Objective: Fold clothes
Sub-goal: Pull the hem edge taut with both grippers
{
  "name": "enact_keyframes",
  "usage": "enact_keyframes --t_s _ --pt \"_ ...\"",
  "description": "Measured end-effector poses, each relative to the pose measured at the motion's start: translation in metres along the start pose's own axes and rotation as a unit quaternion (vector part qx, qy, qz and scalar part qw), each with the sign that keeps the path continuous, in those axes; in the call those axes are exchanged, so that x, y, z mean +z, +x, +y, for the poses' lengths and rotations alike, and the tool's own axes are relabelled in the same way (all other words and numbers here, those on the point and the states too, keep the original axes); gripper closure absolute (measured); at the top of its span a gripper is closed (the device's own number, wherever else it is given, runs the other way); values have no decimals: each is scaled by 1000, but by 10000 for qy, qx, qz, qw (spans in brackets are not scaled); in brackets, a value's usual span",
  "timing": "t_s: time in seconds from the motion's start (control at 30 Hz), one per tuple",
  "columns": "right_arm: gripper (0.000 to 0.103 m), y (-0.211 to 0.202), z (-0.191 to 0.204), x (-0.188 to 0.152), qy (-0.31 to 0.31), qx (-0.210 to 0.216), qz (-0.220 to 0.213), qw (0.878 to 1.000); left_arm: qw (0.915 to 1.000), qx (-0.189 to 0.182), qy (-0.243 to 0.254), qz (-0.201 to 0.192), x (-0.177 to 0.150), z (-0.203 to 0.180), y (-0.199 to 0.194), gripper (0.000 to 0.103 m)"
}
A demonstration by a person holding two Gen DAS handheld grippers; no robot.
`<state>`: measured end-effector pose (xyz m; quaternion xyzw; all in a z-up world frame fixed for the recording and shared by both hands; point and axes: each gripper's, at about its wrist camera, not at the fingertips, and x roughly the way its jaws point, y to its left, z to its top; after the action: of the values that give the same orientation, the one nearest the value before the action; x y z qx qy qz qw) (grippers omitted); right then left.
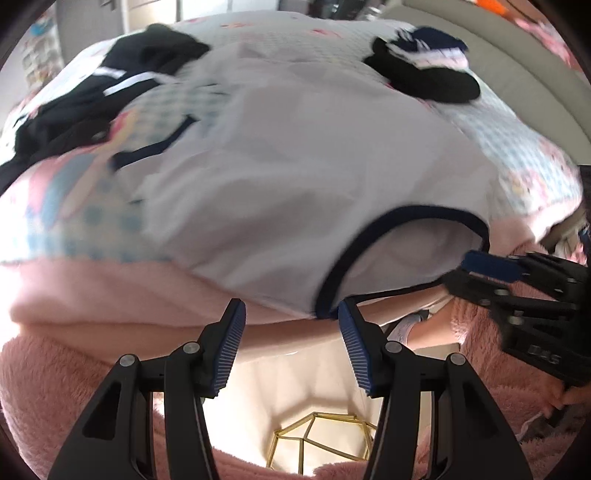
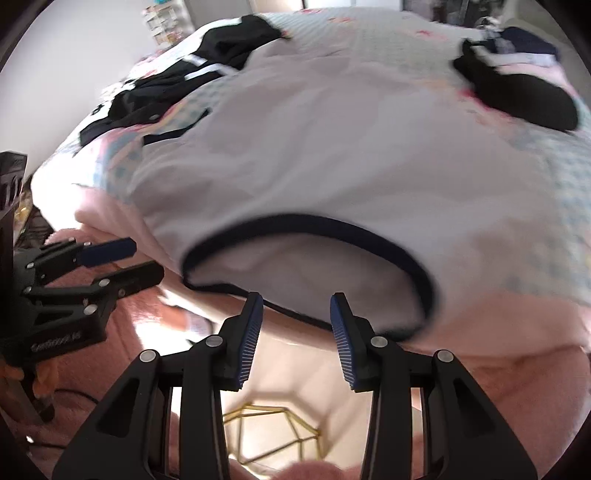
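Jaws of both the left gripper [image 1: 290, 314] and right gripper [image 2: 296, 308] are held wide at the bed [image 1: 92, 288] edge, where the white shirt [image 1: 295, 166] is spread flat, likely for grabbing its hem.

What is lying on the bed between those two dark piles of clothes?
A white shirt with dark trim, spread flat between the black garment and the dark folded pile; both views show it.

Bed cover [image 1: 517, 155], pale with blue checks and pink prints, fills 9 to 3 o'clock. Pink fleece blanket [image 1: 92, 295] folded along its near edge, 8 o'clock. Fuzzy pink rug [image 1: 44, 387] low, 7 o'clock. Gold wire geometric frame [image 2: 273, 435] on pale floor at 6 o'clock. Grey headboard [image 1: 535, 81] at 2 o'clock. Shelf clutter [image 2: 162, 26] at 11 o'clock, blurred.
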<state>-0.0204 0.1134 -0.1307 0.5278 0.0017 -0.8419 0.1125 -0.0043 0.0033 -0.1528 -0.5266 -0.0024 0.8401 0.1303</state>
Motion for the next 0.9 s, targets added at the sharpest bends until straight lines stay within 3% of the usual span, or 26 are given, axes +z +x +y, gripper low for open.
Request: enact_keyframes --t_s 0.13,0.2,0.37,0.53,0.63,0.7,0.83,0.9 --pt "55 -23 -33 -18 764 -416 -355 9956 9993 365 -37 64 1 -11 17 48" --pt "54 -24 -50 -25 1149 -537 -385 9912 9980 614 -97 102 0 -13 24 48" --pt "54 0 -72 -25 1648 -237 -38 9860 9919 1234 -247 197 -3 -20 41 50" --pt "58 10 -74 -17 1609 -250 -164 9865 9917 1083 -677 -115 -10 -6 23 65" --pt "77 16 -72 -13 1447 -349 -142 9888 9917 957 -820 -260 -13 -5 17 77" --pt "90 18 -71 -12 1347 -359 -92 9902 9908 975 -860 -374 -13 -2 11 78" --pt "91 19 -70 -14 1216 -311 -54 9921 9911 815 -991 -365 -16 3 13 76" --pt "84 28 -76 -10 1339 -274 49 9906 9917 672 -1072 -237 -16 9 21 75"
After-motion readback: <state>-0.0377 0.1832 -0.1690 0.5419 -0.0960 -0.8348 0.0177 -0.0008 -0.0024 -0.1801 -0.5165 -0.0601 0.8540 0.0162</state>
